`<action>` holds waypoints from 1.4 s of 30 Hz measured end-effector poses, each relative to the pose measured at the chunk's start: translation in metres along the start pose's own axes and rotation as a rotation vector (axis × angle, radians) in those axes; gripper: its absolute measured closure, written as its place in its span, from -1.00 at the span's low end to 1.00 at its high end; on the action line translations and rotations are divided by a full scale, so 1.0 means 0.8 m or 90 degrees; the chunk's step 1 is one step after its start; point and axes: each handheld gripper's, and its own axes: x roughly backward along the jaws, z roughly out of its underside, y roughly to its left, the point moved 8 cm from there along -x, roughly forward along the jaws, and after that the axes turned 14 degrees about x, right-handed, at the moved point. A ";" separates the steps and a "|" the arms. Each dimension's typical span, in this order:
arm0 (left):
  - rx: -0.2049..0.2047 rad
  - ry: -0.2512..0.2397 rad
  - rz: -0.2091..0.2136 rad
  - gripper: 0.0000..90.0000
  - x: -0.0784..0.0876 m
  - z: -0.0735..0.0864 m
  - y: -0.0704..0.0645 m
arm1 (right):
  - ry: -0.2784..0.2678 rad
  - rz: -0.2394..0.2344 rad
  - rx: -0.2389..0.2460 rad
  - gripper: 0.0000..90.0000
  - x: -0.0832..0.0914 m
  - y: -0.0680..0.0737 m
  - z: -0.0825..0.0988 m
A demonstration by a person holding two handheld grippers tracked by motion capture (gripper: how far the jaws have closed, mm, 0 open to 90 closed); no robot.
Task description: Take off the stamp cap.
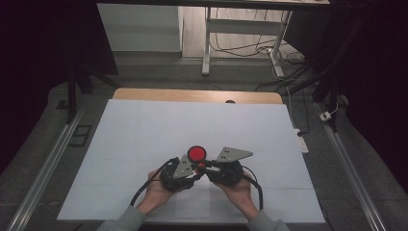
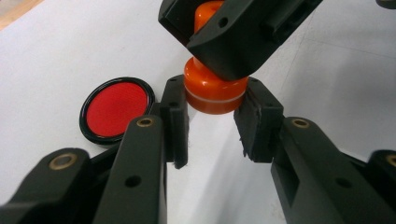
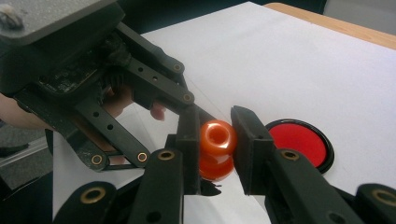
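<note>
So there's a big white sheet (image 1: 144, 139) covering the table, and down near the person's edge both hands are parked close together, left gripper (image 2: 211, 123) and right gripper (image 3: 215, 149) meeting nose to nose. Both are clamped on the same little orange knob-shaped piece (image 2: 215, 91): left jaws squeeze its wide base, right jaws pinch the rounded top. A small round red disc with a black rim (image 1: 196, 153) lies flat on the sheet just beside them.
</note>
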 end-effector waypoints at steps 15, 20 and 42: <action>-0.023 0.041 -0.028 0.47 -0.005 0.008 0.002 | -0.026 0.028 -0.020 0.62 0.006 -0.007 -0.003; 0.007 0.028 0.006 0.47 -0.013 0.012 -0.008 | -0.072 0.060 -0.037 0.62 0.042 -0.032 -0.021; 0.056 -0.018 0.016 0.46 0.015 0.004 0.014 | -0.058 0.050 -0.049 0.61 0.041 -0.036 -0.011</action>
